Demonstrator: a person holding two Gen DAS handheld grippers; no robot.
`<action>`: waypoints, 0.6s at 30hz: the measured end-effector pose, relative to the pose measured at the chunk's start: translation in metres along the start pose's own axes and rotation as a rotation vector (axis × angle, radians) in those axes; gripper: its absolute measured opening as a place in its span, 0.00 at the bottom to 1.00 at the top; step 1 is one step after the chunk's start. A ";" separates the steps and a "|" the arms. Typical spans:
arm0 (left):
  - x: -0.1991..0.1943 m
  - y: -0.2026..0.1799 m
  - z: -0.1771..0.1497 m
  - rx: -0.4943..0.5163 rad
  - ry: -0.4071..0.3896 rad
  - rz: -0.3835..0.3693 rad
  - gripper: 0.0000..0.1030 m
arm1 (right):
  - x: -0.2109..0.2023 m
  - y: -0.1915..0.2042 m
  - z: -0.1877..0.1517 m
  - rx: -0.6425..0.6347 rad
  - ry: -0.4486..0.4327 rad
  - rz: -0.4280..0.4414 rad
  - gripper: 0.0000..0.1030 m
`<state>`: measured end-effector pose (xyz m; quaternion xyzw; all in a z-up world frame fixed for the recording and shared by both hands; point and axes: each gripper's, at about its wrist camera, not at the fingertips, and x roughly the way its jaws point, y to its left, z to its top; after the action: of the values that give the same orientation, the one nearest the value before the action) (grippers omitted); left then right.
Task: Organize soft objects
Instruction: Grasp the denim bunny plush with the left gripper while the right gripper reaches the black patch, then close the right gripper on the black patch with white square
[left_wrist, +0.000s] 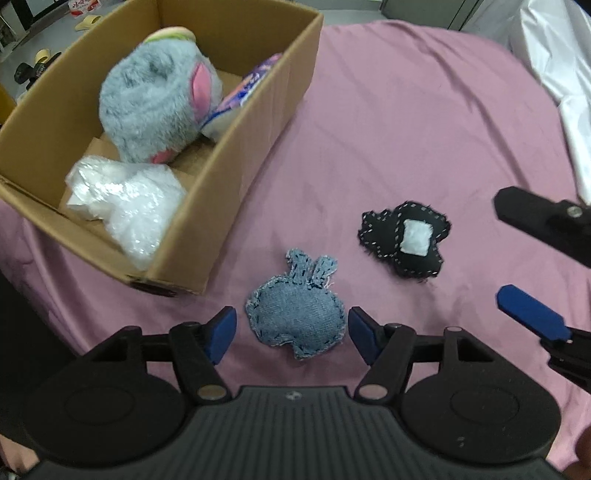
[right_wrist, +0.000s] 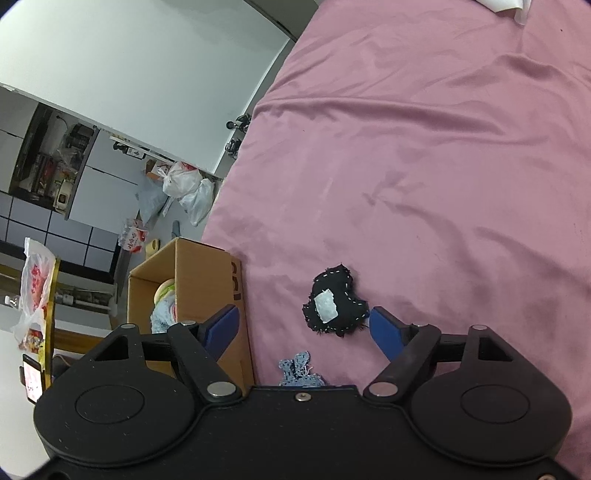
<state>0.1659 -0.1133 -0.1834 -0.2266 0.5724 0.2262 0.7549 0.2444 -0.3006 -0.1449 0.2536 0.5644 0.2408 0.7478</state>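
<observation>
A blue denim soft toy (left_wrist: 295, 317) with two ears lies on the pink cloth (left_wrist: 406, 129), between the fingers of my open left gripper (left_wrist: 291, 332). A black stitched soft toy (left_wrist: 404, 238) with a white patch lies to its right. My right gripper (left_wrist: 517, 258) is open at the right edge of the left wrist view. In the right wrist view the black toy (right_wrist: 334, 306) lies just ahead of my open right gripper (right_wrist: 303, 326), and the denim toy (right_wrist: 299, 371) peeks out below. A cardboard box (left_wrist: 236, 147) holds a grey plush (left_wrist: 155, 99), a plastic bag (left_wrist: 125, 206) and a colourful pack (left_wrist: 247, 88).
The box (right_wrist: 207, 288) stands at the cloth's left edge. White sheeting (left_wrist: 554, 74) lies at the far right. Beyond the cloth's edge are plastic bags (right_wrist: 188, 188) and clutter on the floor.
</observation>
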 end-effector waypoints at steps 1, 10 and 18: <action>0.003 -0.001 0.000 0.002 0.004 0.006 0.64 | 0.002 0.000 0.000 0.000 0.005 0.000 0.75; 0.029 -0.009 0.001 0.022 0.040 0.011 0.54 | 0.031 -0.003 0.002 0.007 0.080 -0.033 0.65; 0.020 -0.006 0.001 0.033 0.013 -0.034 0.42 | 0.047 -0.007 0.004 0.020 0.094 -0.020 0.55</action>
<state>0.1756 -0.1162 -0.2024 -0.2251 0.5771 0.2025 0.7585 0.2601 -0.2762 -0.1826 0.2440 0.6037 0.2393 0.7202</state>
